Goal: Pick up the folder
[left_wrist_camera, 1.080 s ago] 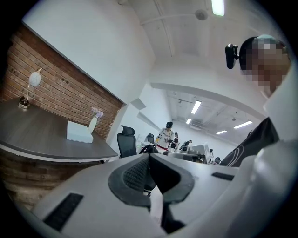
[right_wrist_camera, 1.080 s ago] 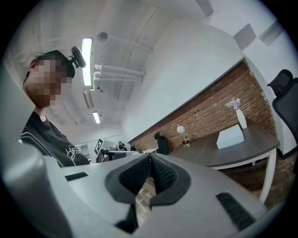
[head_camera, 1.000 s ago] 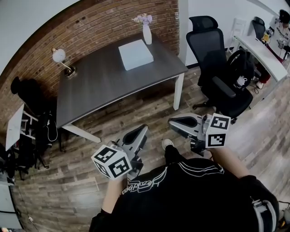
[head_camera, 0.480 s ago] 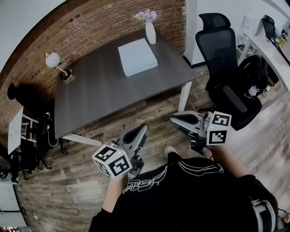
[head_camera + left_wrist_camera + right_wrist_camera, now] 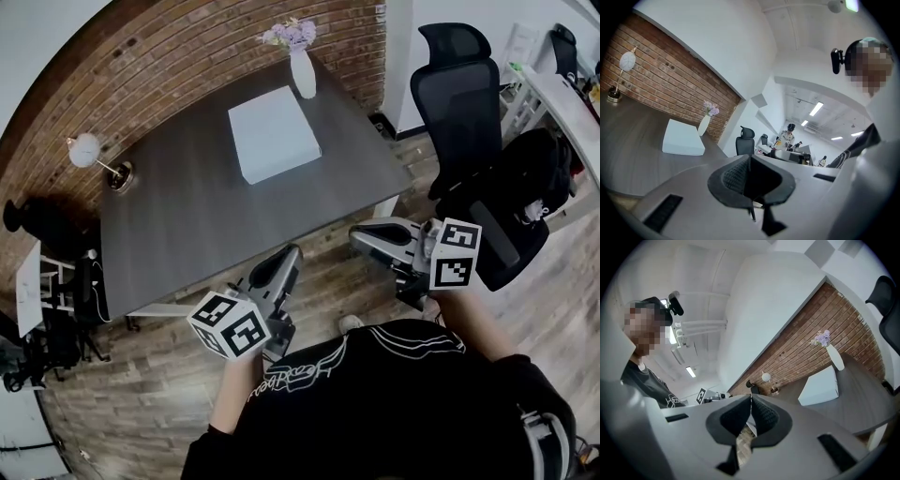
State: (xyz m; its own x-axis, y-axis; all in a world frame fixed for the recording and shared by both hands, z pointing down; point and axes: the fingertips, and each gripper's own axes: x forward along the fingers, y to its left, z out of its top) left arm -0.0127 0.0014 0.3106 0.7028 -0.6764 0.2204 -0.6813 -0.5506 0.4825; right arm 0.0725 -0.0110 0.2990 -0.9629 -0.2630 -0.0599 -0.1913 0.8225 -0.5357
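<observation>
The folder [image 5: 274, 134] is a flat white rectangle lying on the far half of the dark table [image 5: 187, 220]. It also shows in the left gripper view as the folder [image 5: 683, 139] and in the right gripper view as the folder [image 5: 819, 386]. My left gripper [image 5: 289, 251] is shut and empty, its tip just over the table's near edge. My right gripper [image 5: 356, 239] is shut and empty too, held off the table's near right corner. In their own views the left gripper [image 5: 749, 158] and the right gripper [image 5: 751, 397] show jaws pressed together with nothing between them.
A white vase with flowers [image 5: 302, 67] stands behind the folder. A round lamp [image 5: 86, 150] sits at the table's far left. A black office chair [image 5: 464, 89] and a second chair with a dark bag [image 5: 530, 183] stand to the right. A brick wall backs the table.
The person has walked towards the table, which now lies closer and larger in the head view. Both grippers came forward with the body and stayed shut.
</observation>
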